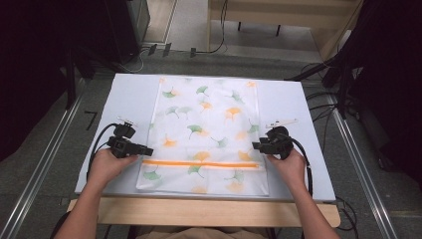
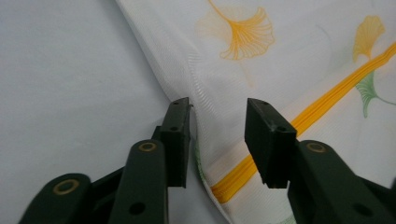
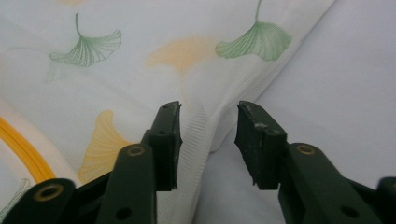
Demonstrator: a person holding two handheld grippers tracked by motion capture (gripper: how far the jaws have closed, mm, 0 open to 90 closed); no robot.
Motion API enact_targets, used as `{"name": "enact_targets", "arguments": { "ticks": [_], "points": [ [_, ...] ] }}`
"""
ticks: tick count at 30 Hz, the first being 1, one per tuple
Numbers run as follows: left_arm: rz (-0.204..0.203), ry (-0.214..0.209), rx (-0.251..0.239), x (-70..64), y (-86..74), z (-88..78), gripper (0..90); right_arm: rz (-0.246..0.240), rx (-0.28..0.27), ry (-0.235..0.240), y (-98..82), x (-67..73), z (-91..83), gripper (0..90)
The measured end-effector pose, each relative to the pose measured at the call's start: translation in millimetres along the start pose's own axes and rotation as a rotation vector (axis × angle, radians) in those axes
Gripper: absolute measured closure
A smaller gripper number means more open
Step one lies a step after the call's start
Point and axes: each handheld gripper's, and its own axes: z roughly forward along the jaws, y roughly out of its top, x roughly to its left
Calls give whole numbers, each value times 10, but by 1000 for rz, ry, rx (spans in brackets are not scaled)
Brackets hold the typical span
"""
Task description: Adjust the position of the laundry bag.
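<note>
Mesh laundry bag (image 1: 204,134) with ginkgo leaves and an orange zipper (image 1: 199,164) lies flat on the table (image 1: 129,94) in the high view, left gripper (image 1: 146,150) at its left edge, right gripper (image 1: 257,146) at its right edge. In the left gripper view, the fingers (image 2: 180,135) stand apart astride the bag's edge beside the zipper, not pressing it. In the right gripper view, the fingers (image 3: 166,140) likewise gape over the bag's raised edge fold.

Pale grey-blue tabletop (image 1: 129,94) on a light wooden frame (image 1: 209,211). Grey floor (image 1: 45,164), metal rails (image 1: 42,159) either side. Black cables (image 1: 318,107) trailing right. Wooden furniture (image 1: 278,15) beyond; dark flanks.
</note>
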Motion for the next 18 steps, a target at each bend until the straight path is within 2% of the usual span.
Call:
{"name": "enact_targets", "arguments": {
  "ticks": [2, 3, 4, 6, 8, 11, 16, 18],
  "points": [
    [1, -1, -29, -5, -2, -35, 570, -2, -23, -19, 7, -4, -51, 657],
    [-14, -6, -58, -11, -1, -69, 525, 16, -41, -16, 11, -13, -99, 735],
    [-14, -6, -58, -11, -1, -69, 508, 16, -41, -16, 11, -13, -99, 735],
    [-15, -10, -73, -23, 2, -102, 478, 40, -42, 7, 18, 1, -137, 875],
    [-8, -19, -78, -46, 8, -125, 465, 42, -35, 18, 19, 7, -127, 900],
    [11, -28, -94, -108, 25, -133, 436, 28, 8, 35, 12, 31, -72, 900],
    [53, -46, -83, -217, 66, -85, 416, 16, 48, 39, -21, 44, 13, 900],
    [61, -51, -78, -234, 75, -73, 413, 14, 49, 38, -30, 34, 23, 900]
  ]
}}
